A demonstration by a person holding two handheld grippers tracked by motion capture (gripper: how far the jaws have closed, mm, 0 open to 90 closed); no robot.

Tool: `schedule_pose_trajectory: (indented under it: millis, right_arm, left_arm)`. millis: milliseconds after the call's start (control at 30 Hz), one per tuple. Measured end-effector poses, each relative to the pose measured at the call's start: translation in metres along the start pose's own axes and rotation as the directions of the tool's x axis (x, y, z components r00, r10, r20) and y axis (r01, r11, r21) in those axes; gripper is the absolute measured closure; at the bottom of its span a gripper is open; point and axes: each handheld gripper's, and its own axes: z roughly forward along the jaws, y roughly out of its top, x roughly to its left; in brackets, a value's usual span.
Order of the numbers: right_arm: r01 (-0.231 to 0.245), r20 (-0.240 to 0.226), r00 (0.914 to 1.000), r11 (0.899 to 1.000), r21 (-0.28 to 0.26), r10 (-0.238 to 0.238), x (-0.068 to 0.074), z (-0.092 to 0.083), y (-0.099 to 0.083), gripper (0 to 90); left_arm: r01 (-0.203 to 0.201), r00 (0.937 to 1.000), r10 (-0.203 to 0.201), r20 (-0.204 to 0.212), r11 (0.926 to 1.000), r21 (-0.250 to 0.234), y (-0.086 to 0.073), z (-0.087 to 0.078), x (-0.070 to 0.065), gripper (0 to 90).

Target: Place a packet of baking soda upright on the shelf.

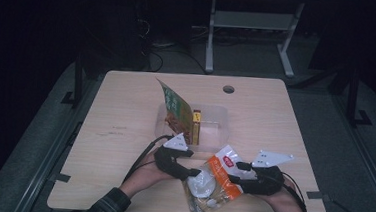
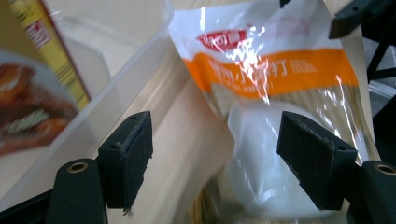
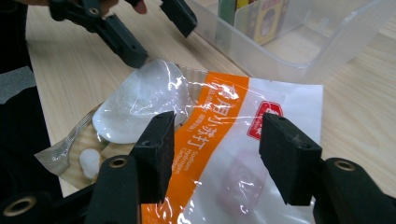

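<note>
A clear plastic bag (image 1: 217, 180) with an orange band and a white lump of powder lies flat near the table's front edge. My left gripper (image 1: 197, 173) is at the bag's left side. In the left gripper view the bag (image 2: 275, 74) lies ahead of the open left gripper (image 2: 215, 140), the white lump close to one pad, no pad pressing it. My right gripper (image 1: 235, 172) is at the bag's right side. In the right gripper view the open right gripper (image 3: 215, 140) hovers over the bag (image 3: 224, 126), and the left gripper (image 3: 156, 32) shows beyond it.
A clear plastic bin (image 1: 216, 119) stands just behind the bag and holds an upright green packet (image 1: 174, 109) and a yellow box (image 1: 195, 127). The bin's wall (image 2: 126, 56) is close to my left gripper. A round hole (image 1: 228, 89) is near the table's far edge.
</note>
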Motion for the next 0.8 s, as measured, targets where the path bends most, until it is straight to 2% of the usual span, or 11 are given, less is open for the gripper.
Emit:
schedule_pose_trajectory:
  millis: [167, 300, 400, 467, 667, 767, 800]
  right_arm:
    - [0.003, 0.004, 1.0000, 1.000, -0.008, -0.002, 0.001, -0.004, -0.003, 44.1]
    - [-0.002, 0.011, 0.9999, 1.000, -0.010, 0.002, 0.003, -0.006, -0.006, 44.2]
    - [-0.019, 0.024, 0.9995, 1.000, -0.008, 0.019, 0.004, -0.010, -0.009, 44.2]
    - [-0.018, 0.031, 0.9994, 1.000, -0.012, 0.019, 0.005, -0.012, -0.010, 44.3]
    - [-0.029, 0.047, 0.9984, 0.999, -0.014, 0.030, 0.005, -0.016, -0.014, 44.3]
    - [-0.033, 0.050, 0.9982, 0.999, -0.016, 0.034, 0.004, -0.017, -0.015, 44.3]
    - [-0.035, 0.050, 0.9981, 0.999, -0.017, 0.036, 0.004, -0.016, -0.015, 44.2]
  left_arm:
    - [-0.002, 0.9996, 0.002, 0.028, 0.9999, 0.016, 0.006, 0.017, 0.002, 29.7]
    - [-0.002, 0.9987, 0.000, 0.050, 0.9988, 0.049, 0.008, 0.033, 0.001, 31.4]
    - [-0.030, 0.9977, 0.025, 0.063, 0.9960, 0.084, 0.009, 0.041, 0.000, 31.7]
    - [-0.029, 0.9965, 0.022, 0.080, 0.9951, 0.095, 0.009, 0.045, 0.000, 32.6]
    - [-0.024, 0.9903, 0.010, 0.139, 0.9949, 0.098, 0.010, 0.049, -0.001, 49.5]
    - [-0.040, 0.9904, 0.025, 0.136, 0.9940, 0.102, 0.011, 0.048, -0.002, 66.6]
    - [-0.059, 0.9892, 0.045, 0.140, 0.9929, 0.103, 0.012, 0.048, -0.004, 73.1]
